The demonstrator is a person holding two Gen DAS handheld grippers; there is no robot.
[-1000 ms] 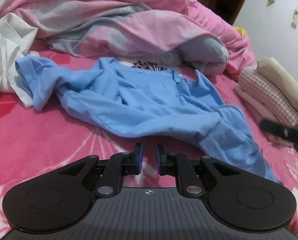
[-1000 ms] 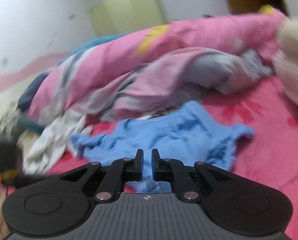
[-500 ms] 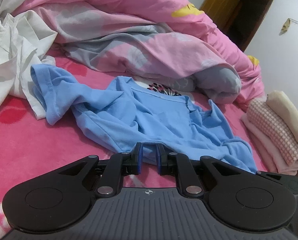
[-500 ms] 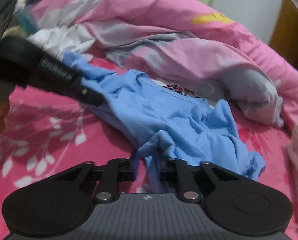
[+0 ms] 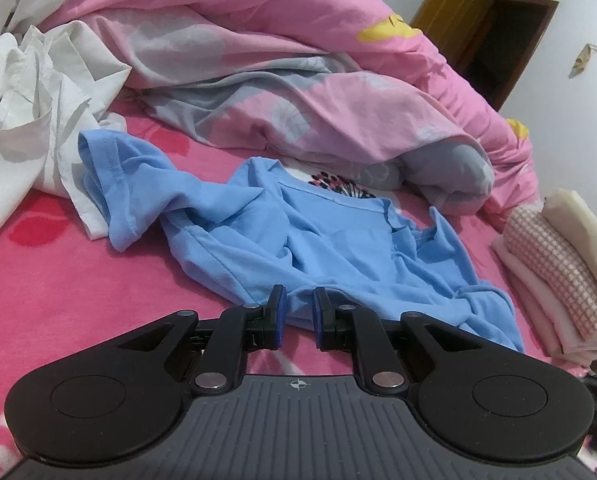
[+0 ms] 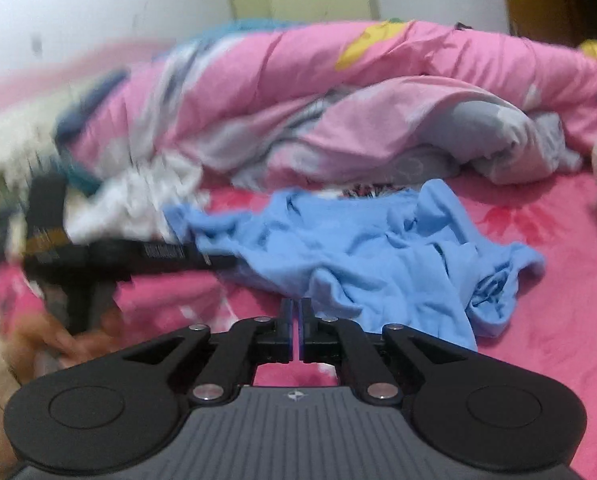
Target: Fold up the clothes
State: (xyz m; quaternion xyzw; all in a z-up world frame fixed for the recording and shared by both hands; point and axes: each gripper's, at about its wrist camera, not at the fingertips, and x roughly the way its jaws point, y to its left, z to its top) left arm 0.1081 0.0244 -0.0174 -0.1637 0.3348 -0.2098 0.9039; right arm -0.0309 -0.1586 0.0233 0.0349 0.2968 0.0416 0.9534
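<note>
A light blue shirt (image 5: 338, 248) lies crumpled on the pink bed cover (image 5: 78, 280), collar toward the duvet. My left gripper (image 5: 296, 296) is at its near hem, jaws a narrow gap apart; blue cloth shows between the fingertips, but the pads do not press on it. In the right wrist view the same shirt (image 6: 358, 248) spreads ahead, and the left gripper (image 6: 226, 261) reaches its left edge, blurred. My right gripper (image 6: 296, 308) is shut to a thin slit, just short of the shirt's near edge. No cloth shows in the slit.
A rumpled pink and grey duvet (image 5: 298, 80) fills the back of the bed. A white garment (image 5: 30, 120) lies at the left, touching the blue sleeve. Folded clothes (image 5: 558, 264) are stacked at the right. A hand (image 6: 58, 344) holds the left gripper.
The left gripper moved closer, so the shirt's hem now sits between its fingertips. The right gripper swung round and closed to a slit; the cloth seen between its tips half a second ago is now beside them.
</note>
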